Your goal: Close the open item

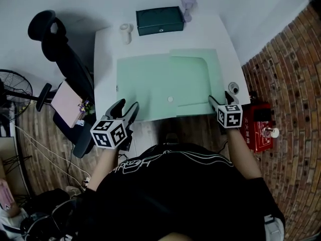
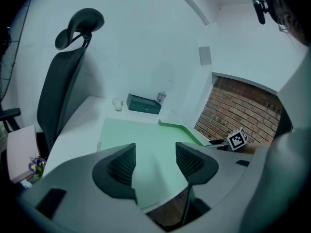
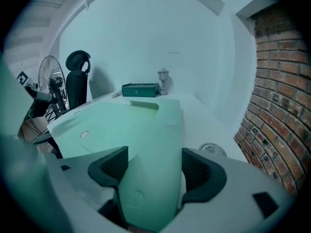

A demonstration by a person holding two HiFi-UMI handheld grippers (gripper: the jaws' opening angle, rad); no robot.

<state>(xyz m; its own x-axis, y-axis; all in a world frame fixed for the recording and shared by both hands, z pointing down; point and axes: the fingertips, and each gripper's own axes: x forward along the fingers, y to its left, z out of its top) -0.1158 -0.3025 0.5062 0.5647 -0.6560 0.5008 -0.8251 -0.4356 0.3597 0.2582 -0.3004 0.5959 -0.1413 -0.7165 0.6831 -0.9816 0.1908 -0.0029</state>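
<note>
At the near edge of a white desk [image 1: 105, 59], you hold both grippers low over a pale green snap folder [image 1: 145, 84]. It lies flat and open, its flap [image 1: 195, 79] spread to the right. The right gripper [image 1: 223, 100] has its jaws spread, and the flap's near right corner lies loosely between them, not pinched. The left gripper [image 1: 125, 107] has its jaws apart too, holding nothing, just above the folder's near left edge. The step in hand looks like taking the flap. Close the right jaws on the corner only, then lift and swing it left over the body so its snap meets the stud [image 1: 170, 99]. Pin the body with the left gripper so the thin sheet does not slide. A dark green box [image 1: 159, 20] stands well clear at the back.
</note>
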